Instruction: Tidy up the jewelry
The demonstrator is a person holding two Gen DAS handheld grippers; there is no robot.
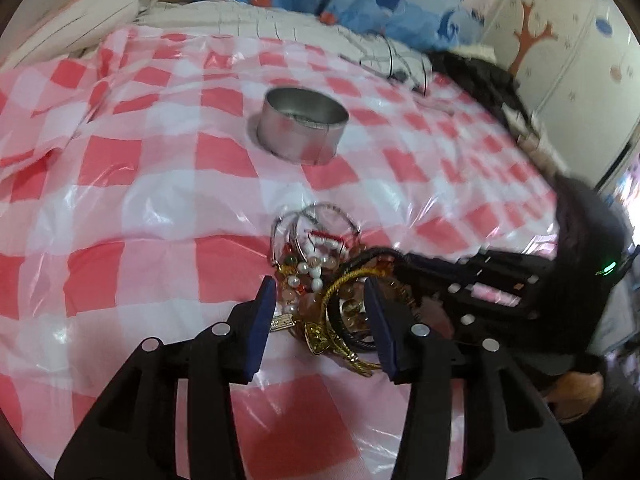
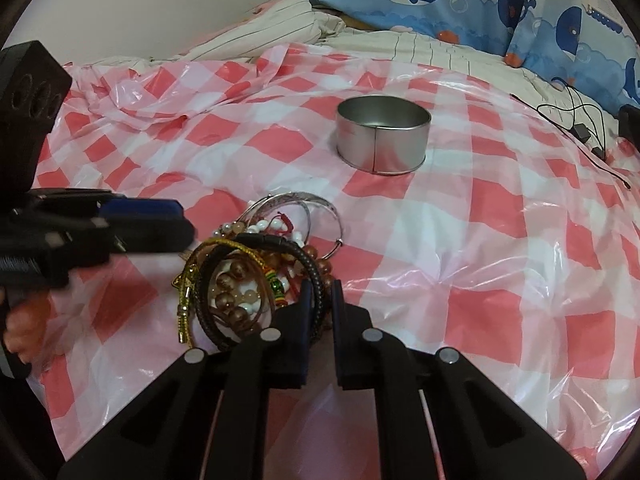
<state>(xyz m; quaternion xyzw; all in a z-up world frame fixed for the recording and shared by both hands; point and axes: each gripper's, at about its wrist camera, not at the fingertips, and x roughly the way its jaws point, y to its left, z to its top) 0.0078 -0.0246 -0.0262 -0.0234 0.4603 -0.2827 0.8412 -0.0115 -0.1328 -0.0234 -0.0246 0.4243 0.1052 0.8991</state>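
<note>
Right gripper pinching the black cord bracelet at the edge of the jewelry heap

The right gripper [image 2: 321,300] has its jaws nearly together on the black braided bracelet [image 2: 316,276], at the near edge of the jewelry pile [image 1: 320,276] on the checkered plastic sheet [image 2: 500,240]; the left gripper [image 1: 320,312] hangs spread wide over the heap, gripping nothing; the round tin [image 2: 383,136] stands well apart beyond the pile, and looks empty; I judge the lift should go slowly and straight up, since the gold cord [image 2: 224,246] and beads look entangled with it; the left could pin the rest down
</note>
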